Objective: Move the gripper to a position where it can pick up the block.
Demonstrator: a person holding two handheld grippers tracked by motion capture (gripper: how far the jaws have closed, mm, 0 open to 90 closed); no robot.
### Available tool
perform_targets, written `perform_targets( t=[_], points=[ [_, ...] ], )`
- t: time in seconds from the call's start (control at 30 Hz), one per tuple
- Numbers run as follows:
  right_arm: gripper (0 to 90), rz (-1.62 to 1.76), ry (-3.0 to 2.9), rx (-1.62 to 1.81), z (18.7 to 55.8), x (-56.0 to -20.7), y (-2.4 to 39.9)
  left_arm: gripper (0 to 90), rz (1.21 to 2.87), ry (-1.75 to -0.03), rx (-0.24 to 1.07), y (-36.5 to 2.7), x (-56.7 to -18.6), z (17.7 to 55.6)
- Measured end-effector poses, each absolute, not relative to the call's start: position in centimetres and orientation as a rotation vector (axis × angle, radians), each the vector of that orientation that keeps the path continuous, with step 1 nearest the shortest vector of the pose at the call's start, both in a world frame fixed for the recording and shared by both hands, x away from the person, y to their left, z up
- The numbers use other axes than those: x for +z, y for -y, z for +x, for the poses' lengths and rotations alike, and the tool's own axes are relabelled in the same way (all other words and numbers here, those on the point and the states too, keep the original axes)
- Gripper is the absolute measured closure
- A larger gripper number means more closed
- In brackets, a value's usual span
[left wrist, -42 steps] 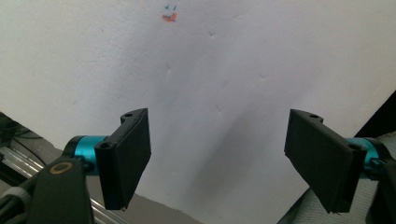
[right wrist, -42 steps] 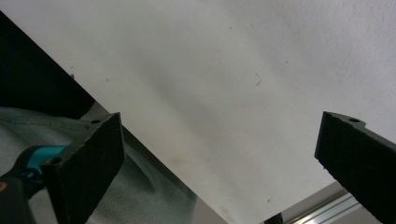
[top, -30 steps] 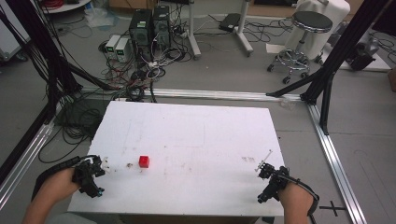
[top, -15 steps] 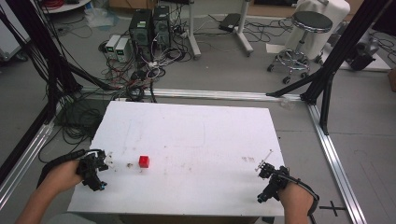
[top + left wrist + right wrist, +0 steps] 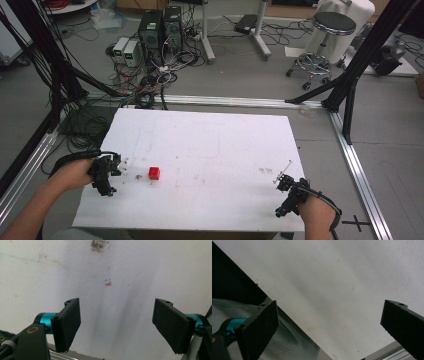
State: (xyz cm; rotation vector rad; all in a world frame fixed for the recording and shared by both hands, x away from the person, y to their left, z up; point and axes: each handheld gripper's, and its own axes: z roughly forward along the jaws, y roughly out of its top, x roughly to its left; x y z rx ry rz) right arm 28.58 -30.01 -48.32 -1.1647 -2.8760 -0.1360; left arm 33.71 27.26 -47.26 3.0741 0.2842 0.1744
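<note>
Nowhere legible writing; tabletop (image 5: 210, 145) marks perhaps smudges. Left claw (image 5: 116, 323) and right claw (image 5: 329, 327) released, empty.

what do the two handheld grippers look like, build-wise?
Both are black. The left gripper has two flat, rectangular black jaw pads with a matte, foam-like face, each on a teal anodised cylinder; a brass-coloured fastener sits in its black body. The right gripper has the same pads and teal mount. From above, a black cable loops from each. Forearms are bare, no sleeves.
</note>
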Motion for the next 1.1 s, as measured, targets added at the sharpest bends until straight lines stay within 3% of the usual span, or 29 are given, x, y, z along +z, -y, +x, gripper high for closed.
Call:
perform_targets(
  t=[0.33,0.6,1.1],
  points=[
    [0.9,-1.159,2.877,-0.152,28.5,-48.2,30.0,23.2,3.091,-0.117,0.112,-25.2,-47.5,35.3],
    [0.9,-1.156,2.88,-0.157,28.5,-48.1,30.0,23.1,3.084,-0.027,0.149,-23.6,-46.7,37.1],
    [0.9,-1.146,2.876,-0.168,28.5,-48.1,30.1,23.1,3.072,0.011,0.133,-20.8,-47.0,39.2]
  ],
)
